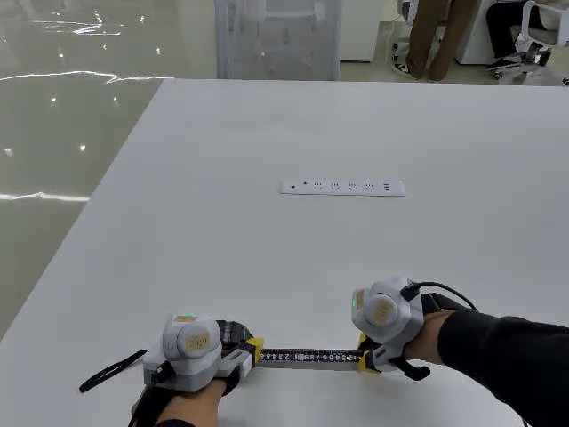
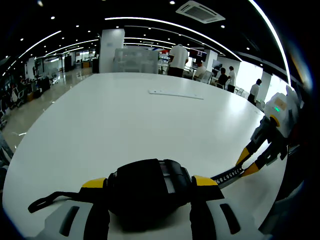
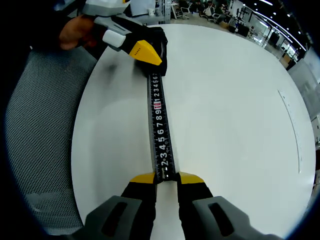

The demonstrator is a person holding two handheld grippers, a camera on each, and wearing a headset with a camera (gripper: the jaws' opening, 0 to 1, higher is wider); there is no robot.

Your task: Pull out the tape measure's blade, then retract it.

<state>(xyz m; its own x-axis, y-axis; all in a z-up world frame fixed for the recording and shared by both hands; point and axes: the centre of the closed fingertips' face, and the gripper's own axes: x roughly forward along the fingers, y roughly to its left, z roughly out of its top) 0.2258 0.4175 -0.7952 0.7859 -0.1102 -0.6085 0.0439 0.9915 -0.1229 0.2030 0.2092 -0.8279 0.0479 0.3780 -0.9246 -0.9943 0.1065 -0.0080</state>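
Note:
A black tape measure case (image 2: 149, 192) is clamped between the yellow-tipped jaws of my left gripper (image 2: 150, 182), with its black wrist strap (image 1: 111, 371) trailing left on the table. The black blade with white numbers (image 3: 160, 135) runs out of the case (image 3: 157, 42) across the white table to my right gripper (image 3: 163, 177), which is shut on the blade's end. In the head view the blade (image 1: 307, 358) spans between the left gripper (image 1: 249, 349) and the right gripper (image 1: 366, 359) near the table's front edge.
A white power strip (image 1: 343, 188) lies flat at the middle of the white table (image 1: 267, 249). A translucent bin (image 1: 277, 37) stands on the floor beyond the far edge, with people and office chairs further back. A grey mesh chair (image 3: 45, 150) is beside the table.

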